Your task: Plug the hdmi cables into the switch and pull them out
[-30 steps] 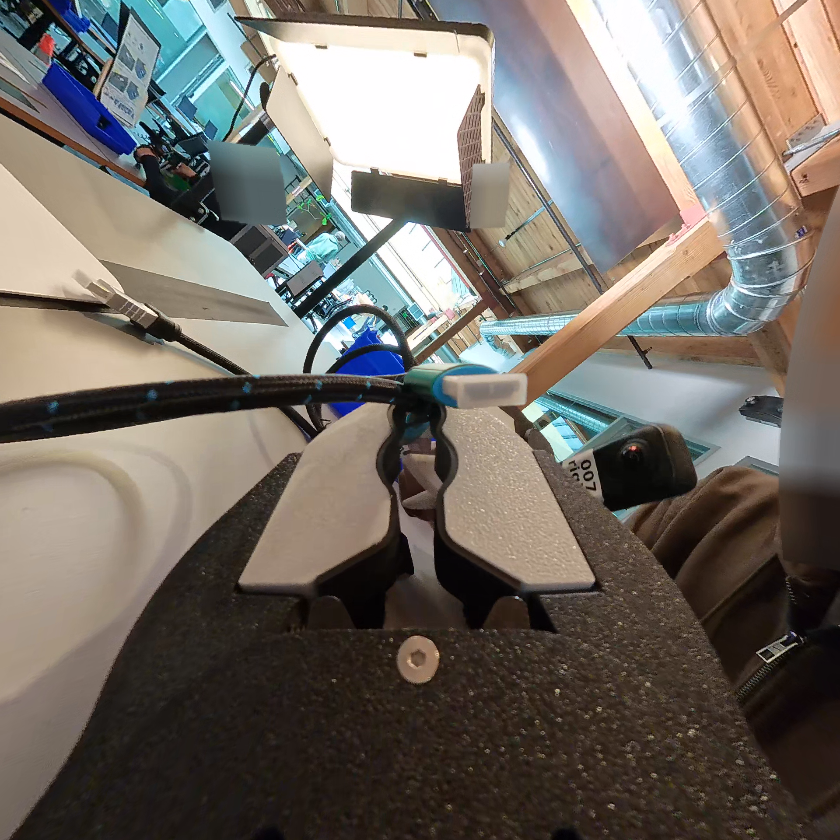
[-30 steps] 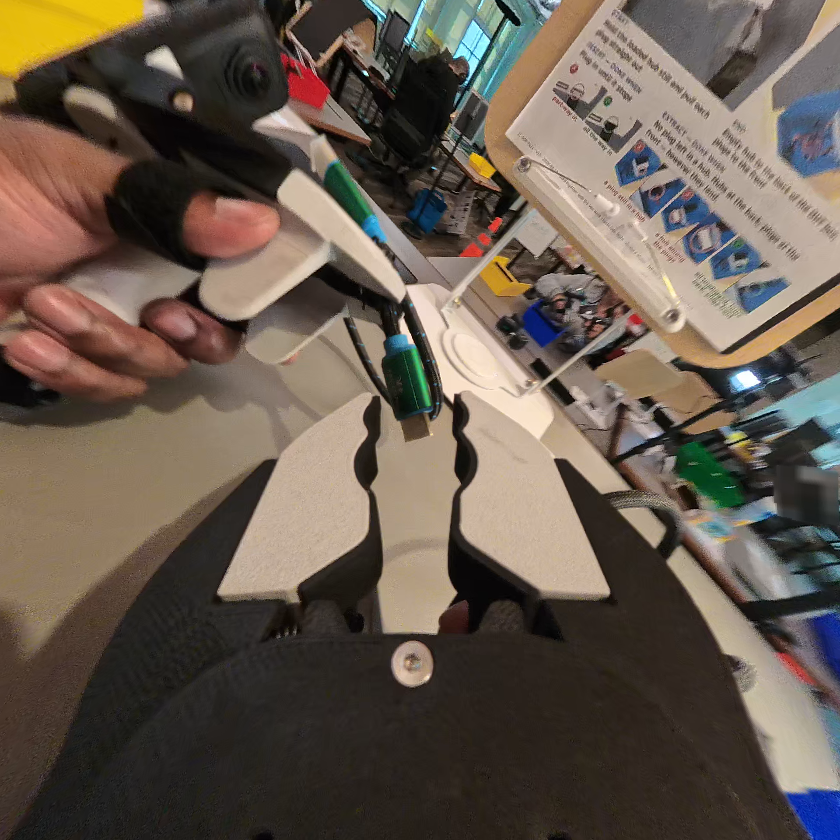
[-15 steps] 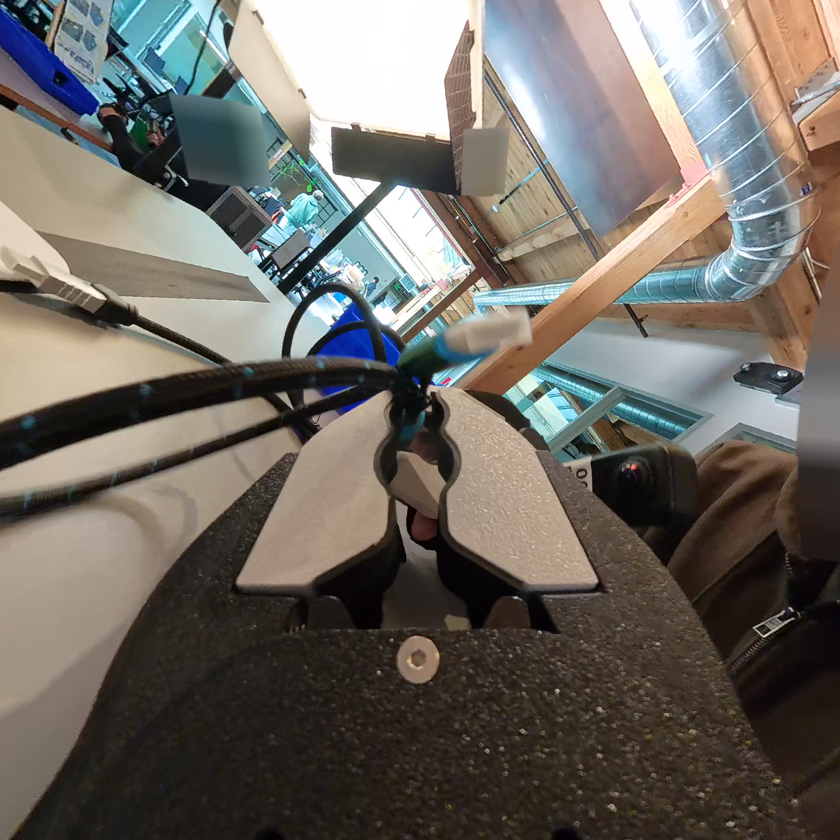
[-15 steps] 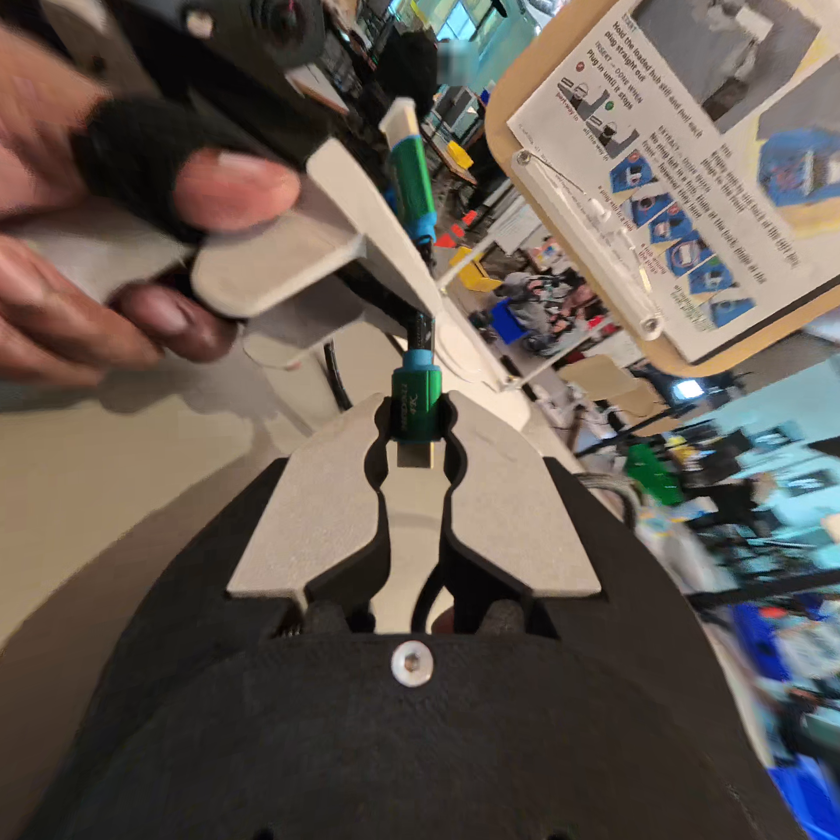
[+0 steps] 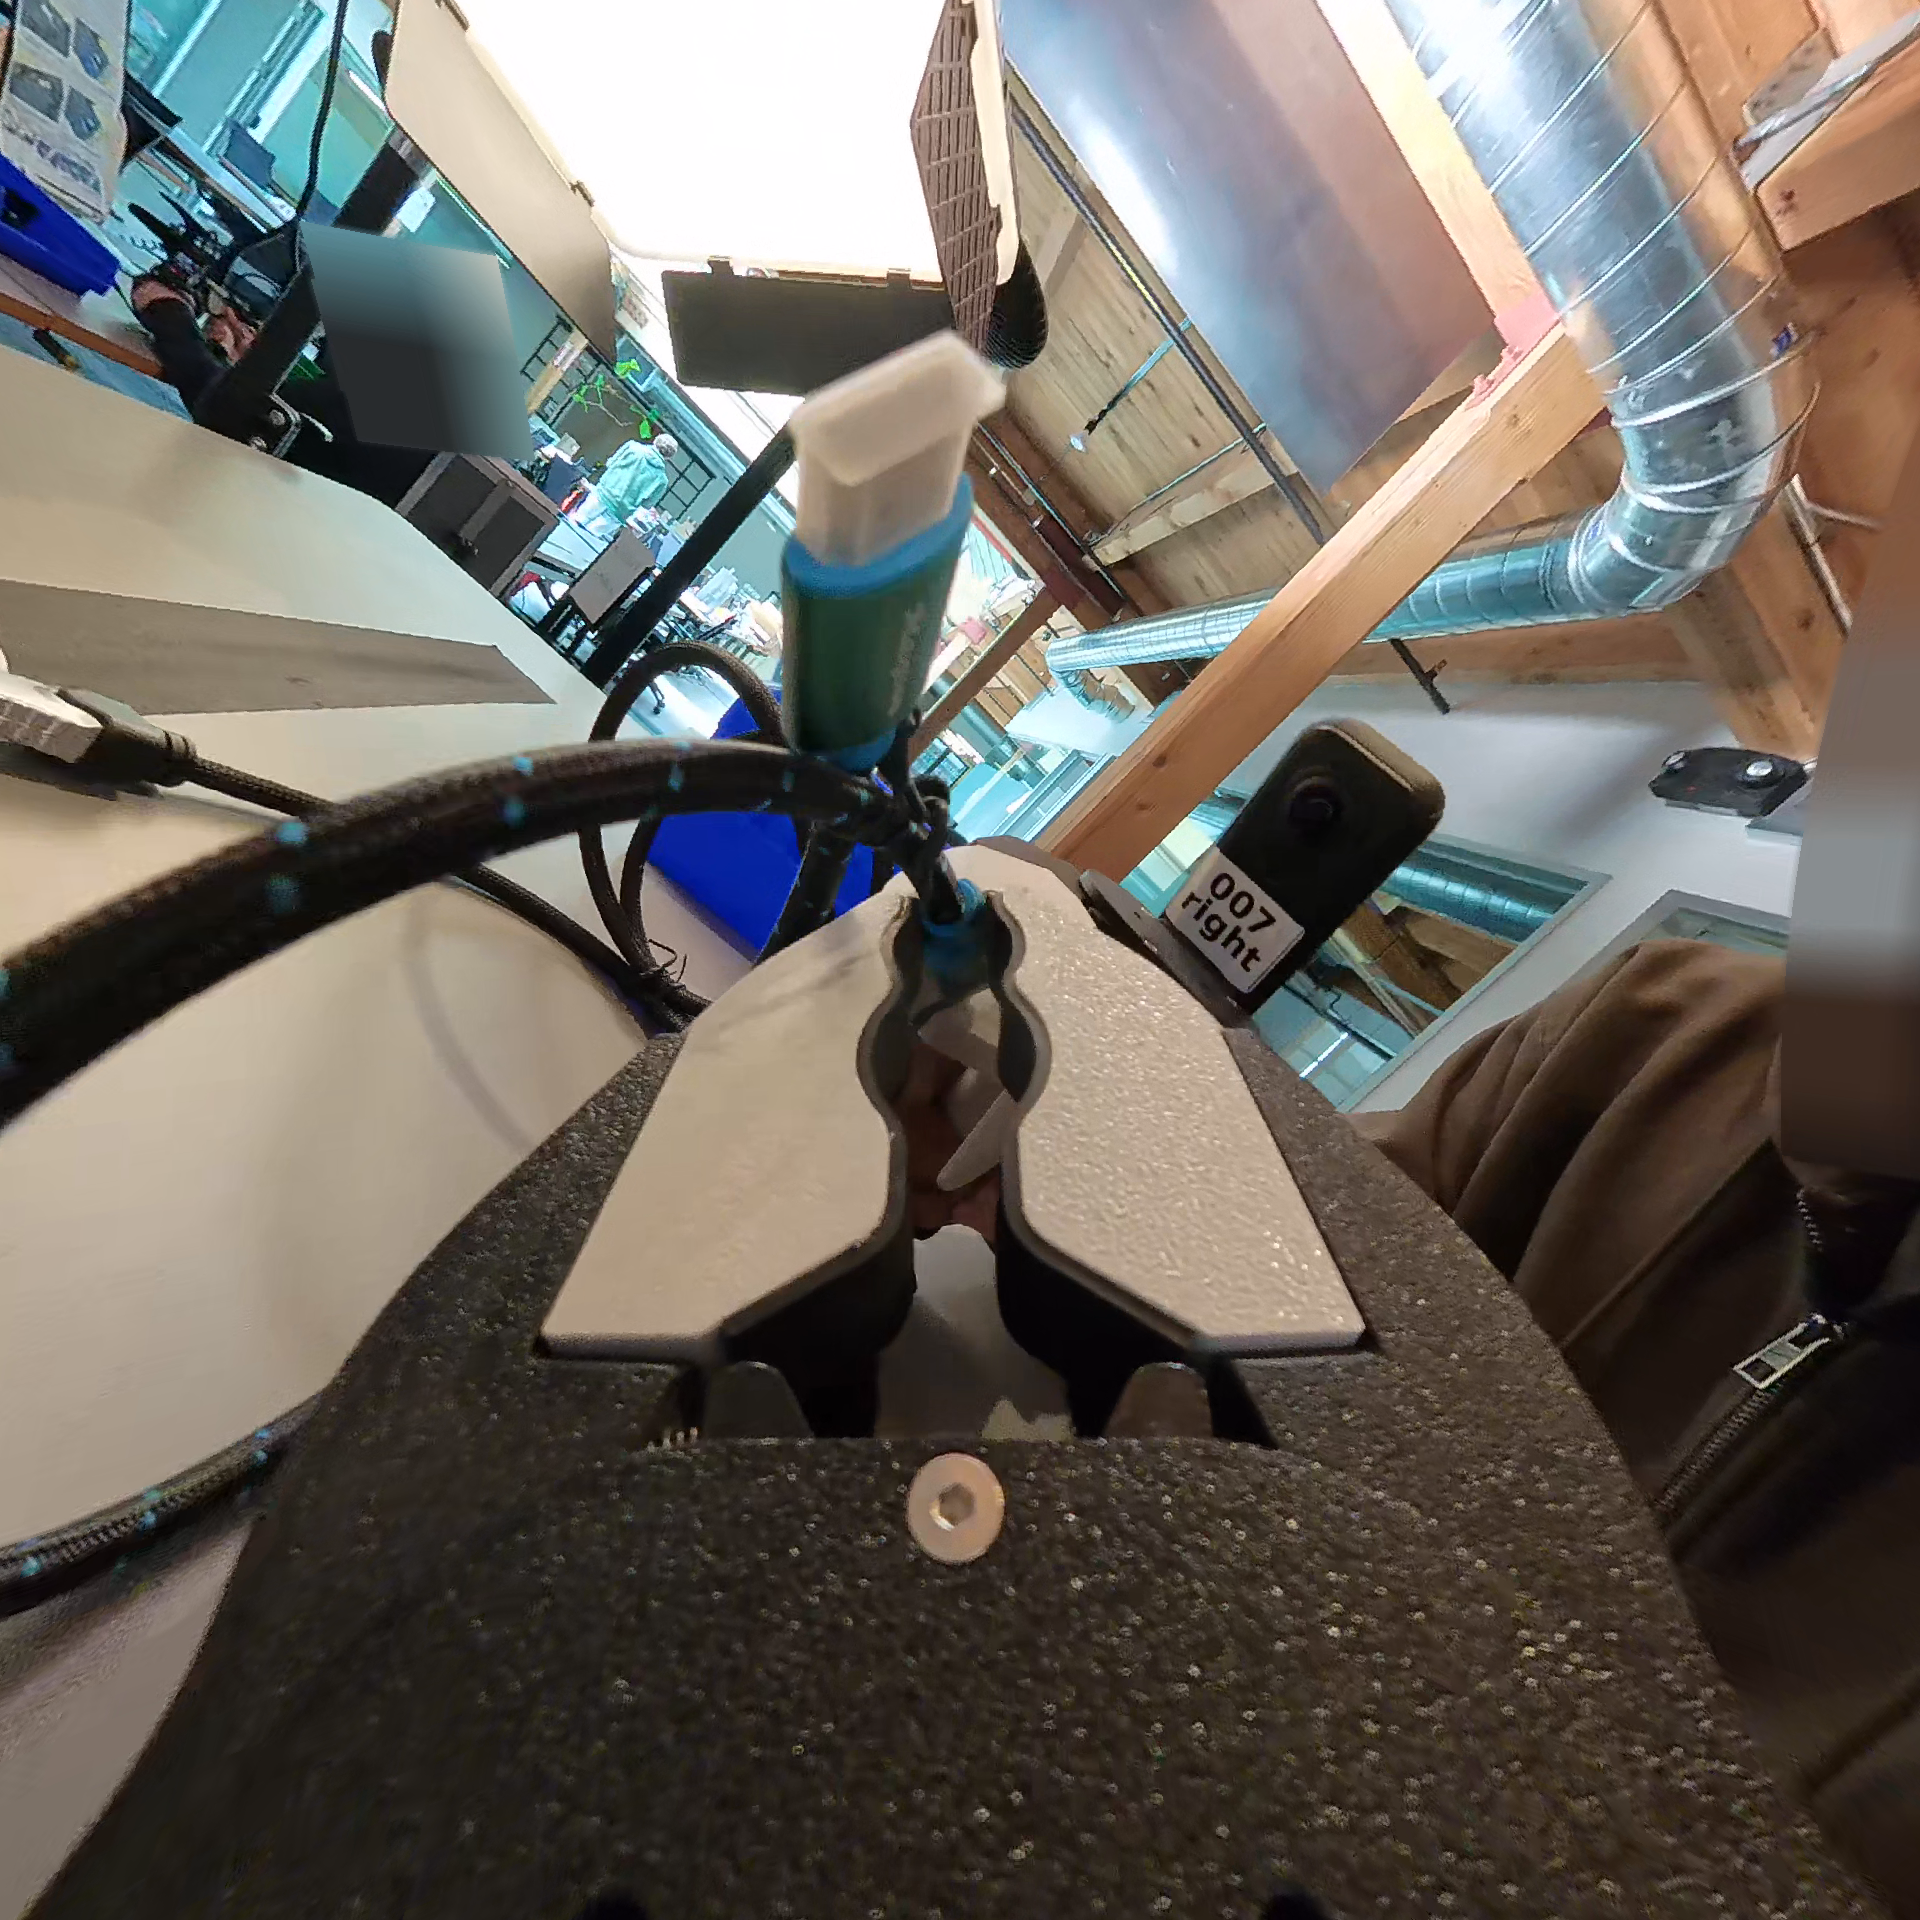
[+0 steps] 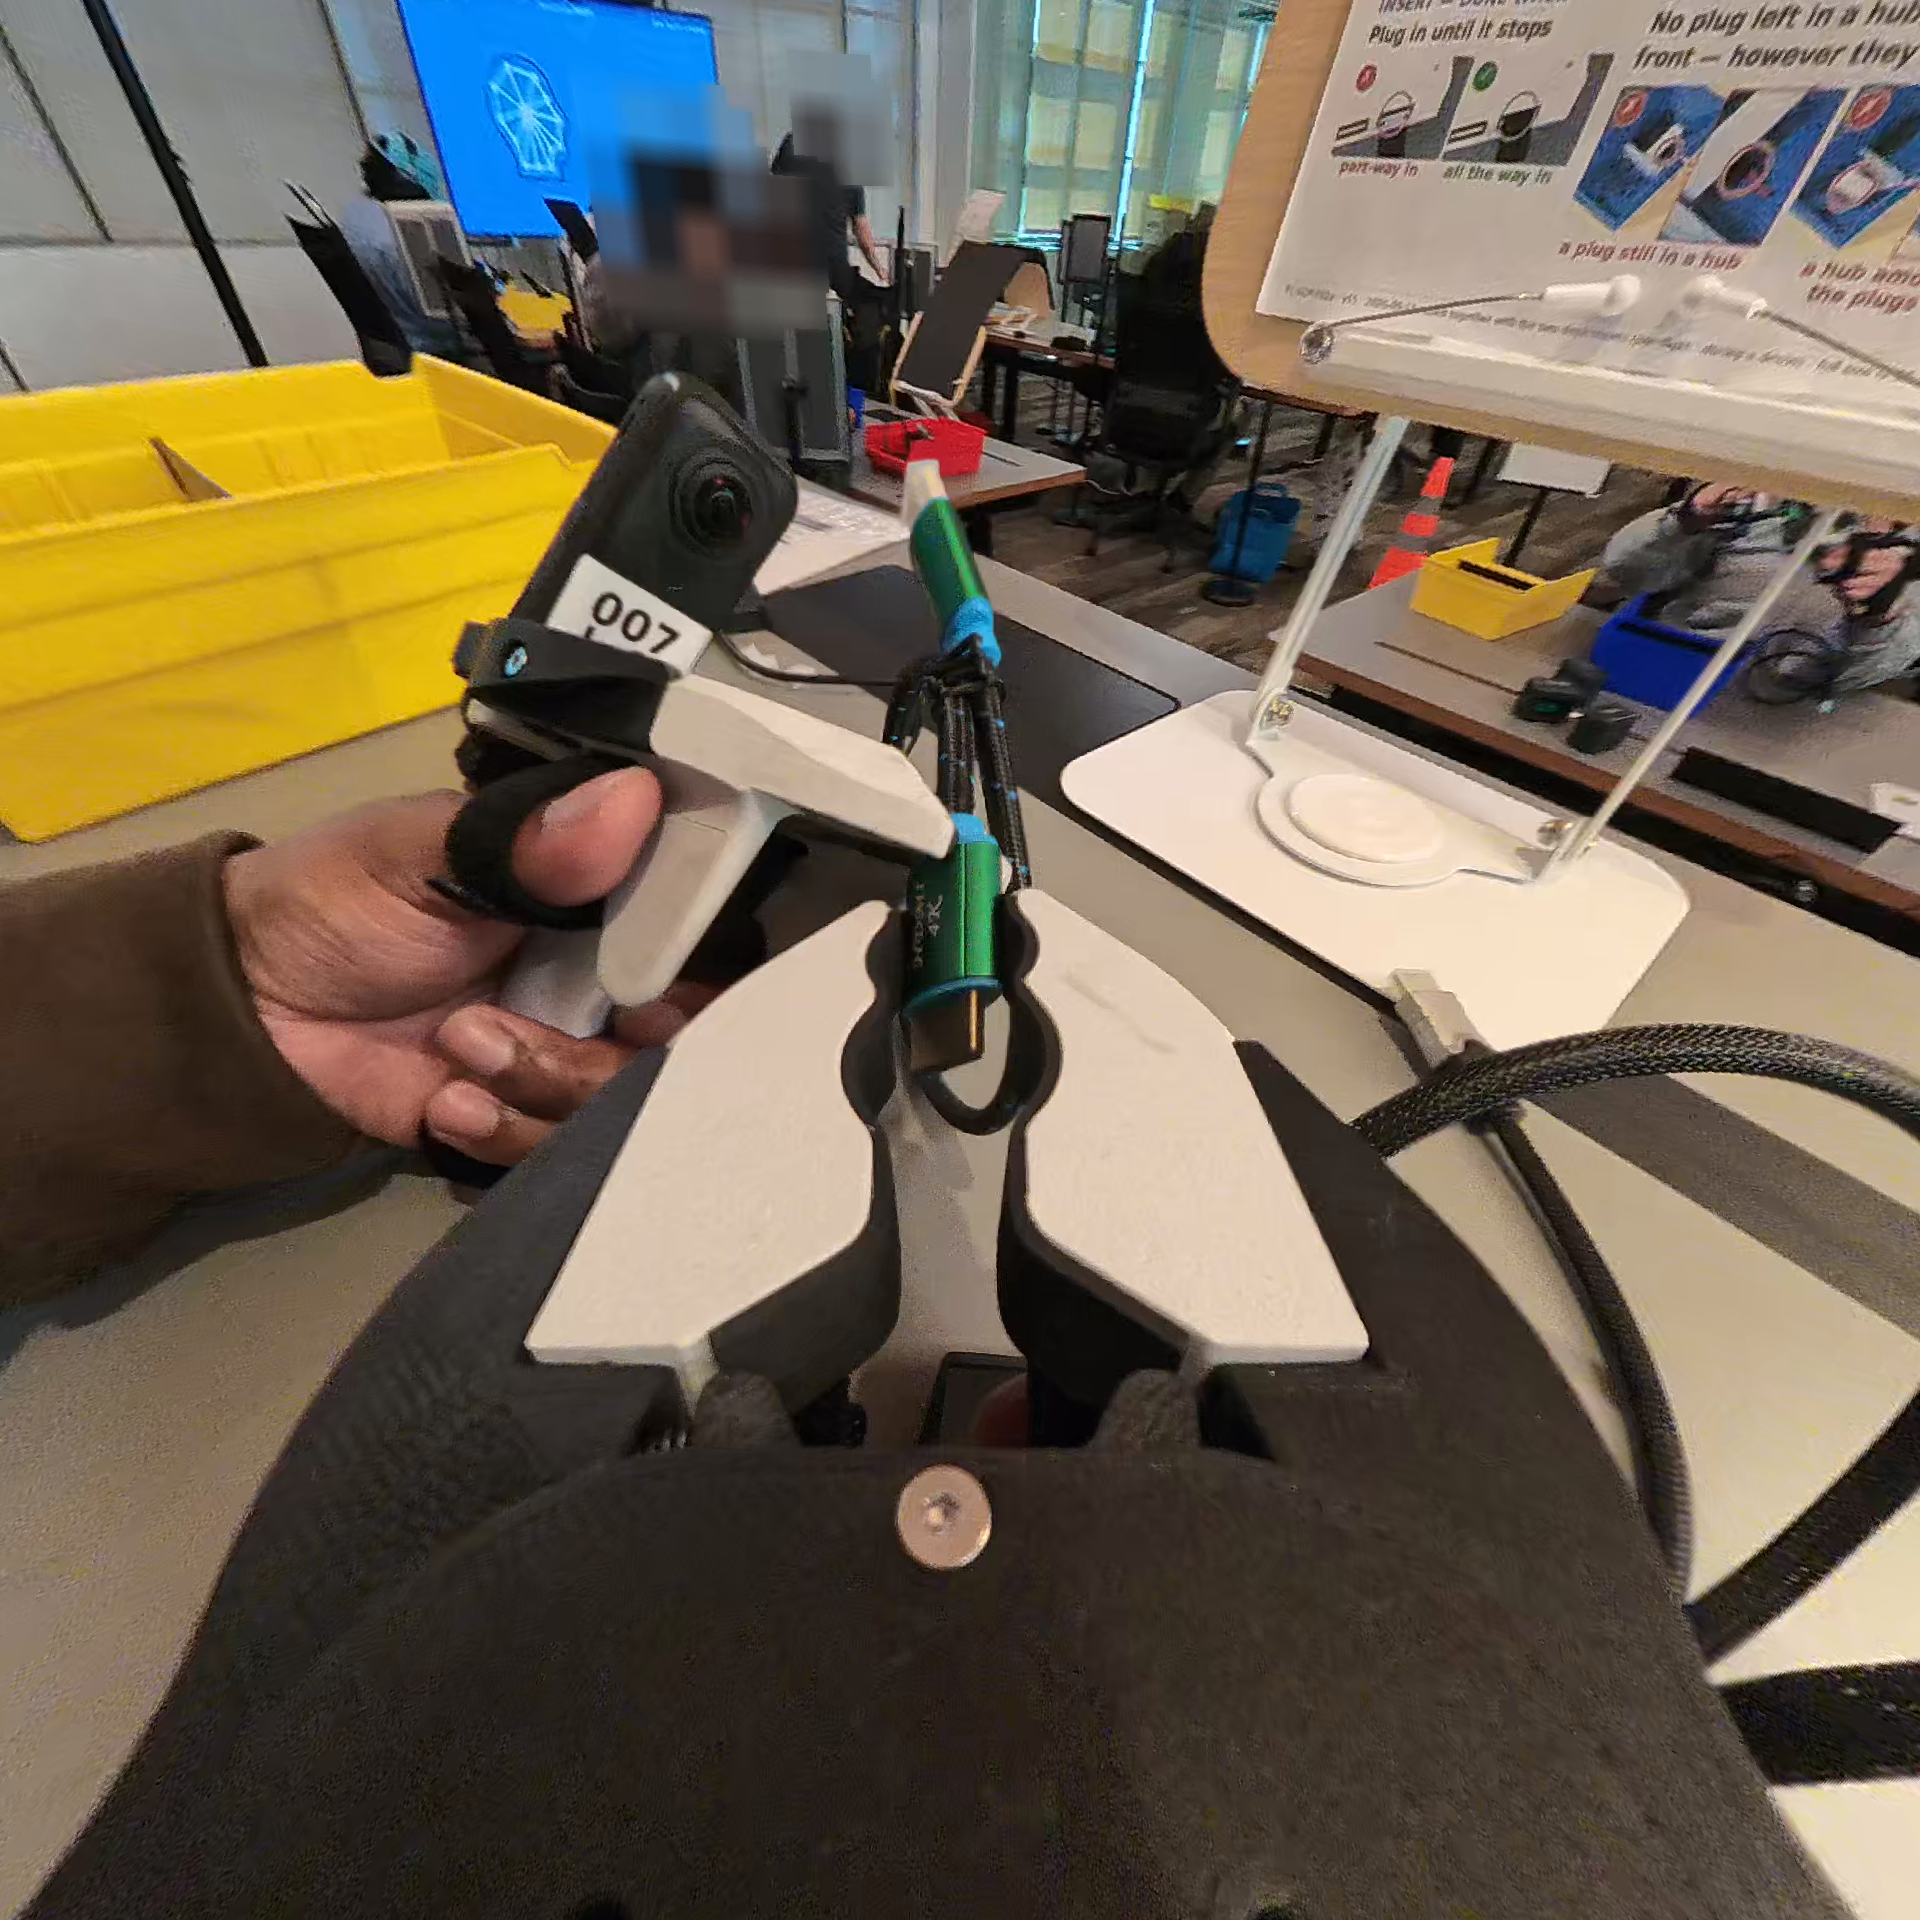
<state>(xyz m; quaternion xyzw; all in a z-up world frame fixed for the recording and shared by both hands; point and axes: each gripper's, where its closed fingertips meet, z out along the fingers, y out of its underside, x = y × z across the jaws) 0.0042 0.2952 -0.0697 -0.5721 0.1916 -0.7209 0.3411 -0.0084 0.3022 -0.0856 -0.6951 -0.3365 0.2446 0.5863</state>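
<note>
A bundled black braided cable (image 5: 436, 831) has two green plugs. In the left wrist view my left gripper (image 5: 954, 930) is shut on the blue collar (image 5: 951, 951) where the cable meets one plug. The other green plug (image 5: 868, 634), with a white cap, stands up above the fingertips. In the right wrist view a hand holds the left gripper (image 6: 935, 831) at the left. My right gripper (image 6: 951, 925) is shut on the bare green plug (image 6: 951, 935), whose metal tip points toward the camera. The capped plug (image 6: 940, 551) sticks up behind. The right gripper's camera (image 5: 1325, 821) shows close behind the left fingers.
A yellow bin (image 6: 260, 540) stands at the back left of the grey table (image 6: 208, 1403). A white stand base (image 6: 1403, 914) carries an instruction board (image 6: 1558, 187) at the right. A silver plug (image 6: 1429, 1013) on a thick braided cable (image 6: 1621, 1070) lies by it. Both grippers' tips are close together, under 4 cm apart.
My right gripper's fingers closed from wide open onto the bare green plug, which hung between them a second ago. The left gripper kept its hold and tilted; the capped plug swung upright.
</note>
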